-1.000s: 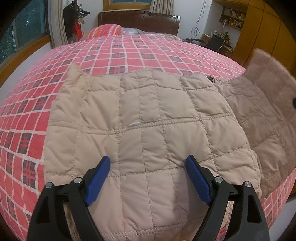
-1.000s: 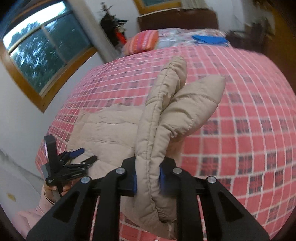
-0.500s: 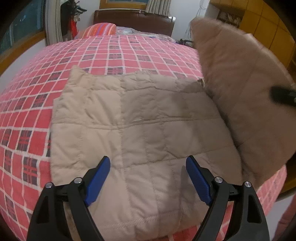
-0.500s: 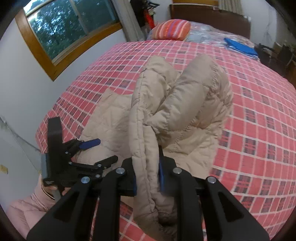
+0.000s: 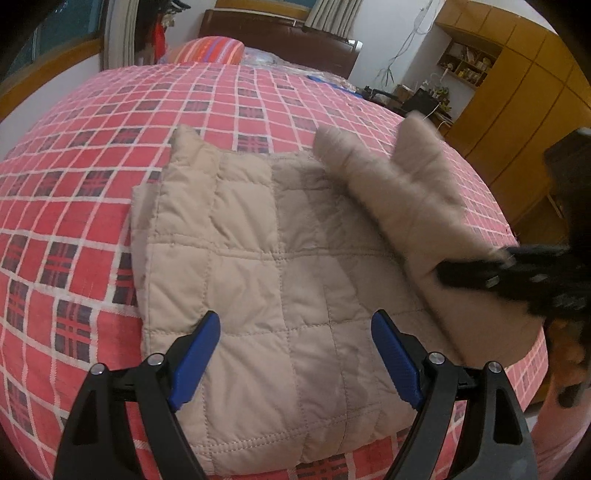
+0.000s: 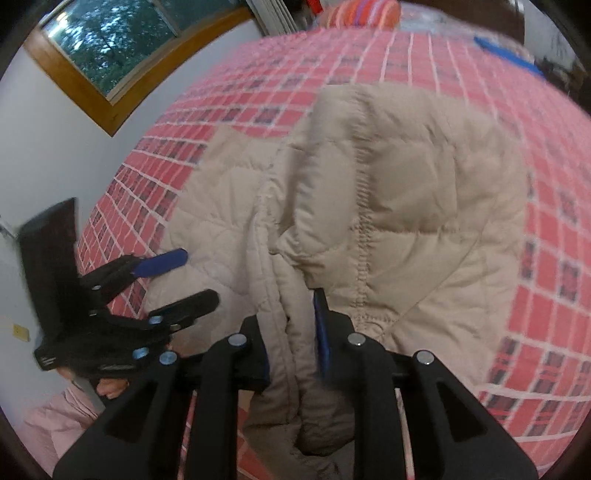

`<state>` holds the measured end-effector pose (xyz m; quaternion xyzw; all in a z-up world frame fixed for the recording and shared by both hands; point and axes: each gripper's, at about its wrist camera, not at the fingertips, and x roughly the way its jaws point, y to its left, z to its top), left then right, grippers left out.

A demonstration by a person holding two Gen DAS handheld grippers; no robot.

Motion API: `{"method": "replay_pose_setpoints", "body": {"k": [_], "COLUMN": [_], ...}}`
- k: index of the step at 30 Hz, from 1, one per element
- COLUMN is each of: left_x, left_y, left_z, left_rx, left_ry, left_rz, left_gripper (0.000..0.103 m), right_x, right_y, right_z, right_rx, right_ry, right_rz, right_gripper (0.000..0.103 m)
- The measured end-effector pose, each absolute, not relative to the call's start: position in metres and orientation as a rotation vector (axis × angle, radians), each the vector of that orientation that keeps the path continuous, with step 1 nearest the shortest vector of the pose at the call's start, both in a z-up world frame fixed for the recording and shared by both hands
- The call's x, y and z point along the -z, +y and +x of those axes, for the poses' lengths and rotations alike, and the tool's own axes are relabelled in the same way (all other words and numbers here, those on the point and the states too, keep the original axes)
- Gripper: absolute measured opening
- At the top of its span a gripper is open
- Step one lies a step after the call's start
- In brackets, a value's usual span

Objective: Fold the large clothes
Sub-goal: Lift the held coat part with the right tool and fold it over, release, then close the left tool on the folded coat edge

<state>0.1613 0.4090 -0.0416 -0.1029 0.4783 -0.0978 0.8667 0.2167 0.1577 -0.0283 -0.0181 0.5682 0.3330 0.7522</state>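
A beige quilted jacket (image 5: 258,258) lies flat on the red plaid bed (image 5: 92,184). My left gripper (image 5: 295,358) hovers open over its near hem, fingers wide apart with nothing between them. From the right, my right gripper (image 5: 443,275) brings a folded flap (image 5: 406,192) of the jacket over the flat part. In the right wrist view the right gripper (image 6: 291,332) is shut on the jacket's thick edge (image 6: 280,295), with the puffy flap (image 6: 406,206) draping ahead of it. The left gripper (image 6: 201,275) stands open at the left there.
A striped pillow (image 5: 214,50) and dark headboard (image 5: 277,33) lie at the bed's far end. A wooden wardrobe (image 5: 517,92) stands to the right and a window (image 6: 110,48) to the left. A blue item (image 6: 506,55) rests far off. A pink sleeve (image 6: 55,424) shows low left.
The right gripper has swung the jacket's raised right part leftward and down over the flat part. The left gripper has stayed open over the near hem.
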Motion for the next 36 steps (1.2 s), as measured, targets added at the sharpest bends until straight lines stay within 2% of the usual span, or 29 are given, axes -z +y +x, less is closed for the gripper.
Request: {"method": "replay_pose_setpoints", "body": {"k": [5, 11, 13, 15, 21, 29, 31, 36], "left_x": [0.04, 0.041, 0.04, 0.039, 0.035, 0.025, 0.024, 0.026], "left_y": [0.414, 0.415, 0.415, 0.416, 0.418, 0.413, 0.411, 0.403], "left_z": [0.161, 0.164, 0.165, 0.168, 0.172, 0.176, 0.177, 0.187], "left_rx": [0.192, 0.181, 0.176, 0.173, 0.167, 0.203, 0.229, 0.285], "left_ry": [1.0, 1.009, 1.01, 1.012, 1.009, 0.975, 0.964, 0.977], "left_rz": [-0.219, -0.235, -0.244, -0.247, -0.262, -0.291, -0.308, -0.36], "left_gripper": [0.084, 0.084, 0.084, 0.084, 0.084, 0.084, 0.084, 0.084], "right_x": [0.064, 0.065, 0.064, 0.056, 0.0, -0.059, -0.053, 0.006], "right_y": [0.162, 0.16, 0.16, 0.155, 0.132, 0.068, 0.054, 0.032], "right_z": [0.226, 0.225, 0.226, 0.225, 0.21, 0.201, 0.206, 0.215], "right_rx": [-0.73, -0.726, -0.734, -0.75, -0.797, -0.763, -0.699, -0.632], "right_ry": [1.313, 1.311, 1.317, 1.312, 1.217, 1.08, 1.091, 1.234], "right_rz": [0.024, 0.031, 0.042, 0.058, 0.09, 0.176, 0.181, 0.229], "right_gripper": [0.019, 0.019, 0.022, 0.025, 0.049, 0.05, 0.05, 0.05]}}
